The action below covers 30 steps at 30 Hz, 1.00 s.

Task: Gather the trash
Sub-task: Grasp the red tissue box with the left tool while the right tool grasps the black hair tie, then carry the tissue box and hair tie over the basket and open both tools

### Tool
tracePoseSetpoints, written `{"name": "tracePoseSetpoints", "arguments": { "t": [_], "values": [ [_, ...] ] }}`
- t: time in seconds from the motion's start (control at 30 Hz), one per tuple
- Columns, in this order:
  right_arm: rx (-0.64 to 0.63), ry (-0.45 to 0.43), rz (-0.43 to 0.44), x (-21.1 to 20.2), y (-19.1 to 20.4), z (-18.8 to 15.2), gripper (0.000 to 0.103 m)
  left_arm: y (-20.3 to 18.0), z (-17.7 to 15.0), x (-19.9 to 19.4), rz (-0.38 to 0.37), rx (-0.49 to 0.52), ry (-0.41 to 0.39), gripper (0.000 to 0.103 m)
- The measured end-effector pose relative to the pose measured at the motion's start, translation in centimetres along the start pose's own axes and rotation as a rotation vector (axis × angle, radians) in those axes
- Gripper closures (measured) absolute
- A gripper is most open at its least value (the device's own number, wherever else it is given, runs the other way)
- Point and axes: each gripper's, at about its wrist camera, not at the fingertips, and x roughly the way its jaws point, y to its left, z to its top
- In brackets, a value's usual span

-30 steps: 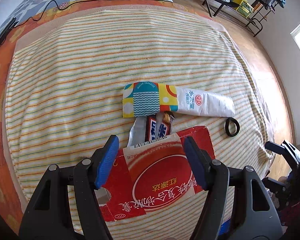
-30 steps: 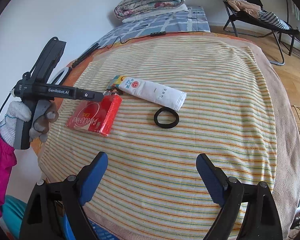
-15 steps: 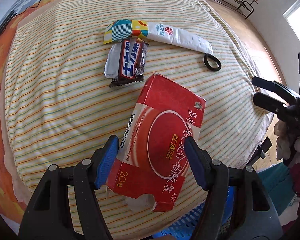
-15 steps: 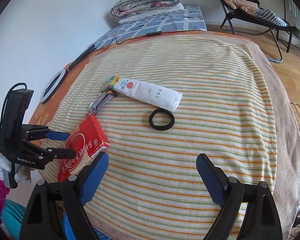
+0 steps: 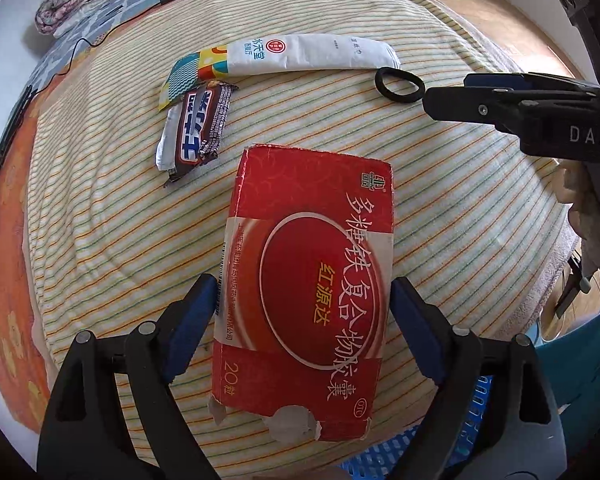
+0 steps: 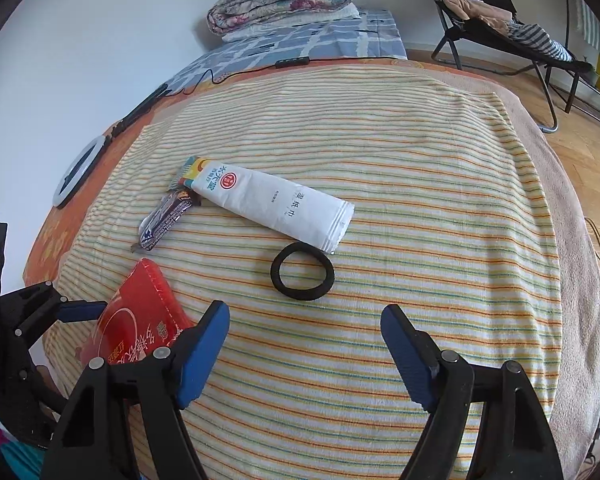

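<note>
Left gripper (image 5: 300, 320) pinches 1 red box (image 5: 308, 280); right gripper (image 6: 304, 352) spread. Upper left: 1 candy wrapper (image 5: 198, 128), 1 wipes pack (image 5: 300, 56), 1 hair tie (image 5: 400, 85).

- On the red box (image 5: 306, 280) held in my left gripper (image 5: 300, 324) I read "多糖铁复合物胶囊" in white, "红源达" in yellow, "20粒" and a small "OTC" oval
- The white wipes pack (image 5: 308, 56) carries a red round logo and "水天堂"; in my right wrist view it also shows "湿纸巾"
- My right gripper (image 5: 512, 100) body shows the letters "DAS", cut off at the frame edge
- The candy wrapper (image 5: 200, 132) print is too distorted for me to read
</note>
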Motion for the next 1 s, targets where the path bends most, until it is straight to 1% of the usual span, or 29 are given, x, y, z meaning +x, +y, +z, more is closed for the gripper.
{"name": "tracePoseSetpoints", "arguments": {
  "t": [0.13,0.2,0.23,0.33,0.37,0.4,0.43,0.5,0.53,0.6,0.63,0.8,1.0],
  "values": [
    [-0.026,-0.001,-0.016,0.8,0.7,0.4,0.023,0.0,-0.6,0.0,0.031,0.004,-0.018,0.014],
    [-0.032,0.002,-0.021,1.2,0.9,0.5,0.024,0.5,-0.9,-0.1,0.021,-0.018,-0.025,0.015],
    [-0.035,0.004,-0.024,1.4,1.0,0.6,0.025,1.1,-0.5,-0.2,0.009,-0.034,-0.026,0.015],
    [-0.049,0.010,-0.037,2.2,1.4,0.8,0.031,2.3,-1.0,-0.8,-0.010,-0.069,-0.036,0.016],
    [-0.057,0.011,-0.042,2.5,1.6,0.8,0.035,2.5,-1.1,-1.1,-0.006,-0.074,-0.041,0.016],
    [-0.070,0.011,-0.051,2.7,1.8,0.8,0.043,2.7,-1.2,-1.2,-0.003,-0.078,-0.046,0.016],
    [-0.087,0.010,-0.067,2.8,2.1,0.8,0.047,2.9,-1.2,-1.4,-0.001,-0.083,-0.049,0.016],
    [-0.122,0.004,-0.103,2.8,2.5,0.7,0.065,3.2,-1.2,-1.5,-0.003,-0.095,-0.056,0.016],
    [-0.128,0.003,-0.106,2.8,2.6,0.6,0.068,3.3,-1.2,-1.5,-0.004,-0.098,-0.059,0.016],
    [-0.128,0.000,-0.100,2.5,2.5,0.5,0.079,3.2,-1.3,-1.6,-0.002,-0.101,-0.062,0.016],
    [-0.126,-0.002,-0.100,2.3,2.5,0.4,0.082,3.2,-1.4,-1.6,-0.002,-0.103,-0.063,0.016],
    [-0.103,-0.029,-0.097,1.0,2.0,0.1,0.086,3.0,-1.6,-1.9,-0.002,-0.112,-0.076,0.016],
    [-0.092,-0.067,-0.066,-1.9,2.3,-0.6,0.086,2.8,-2.2,-3.4,-0.020,-0.131,-0.103,0.016]
  ]
}}
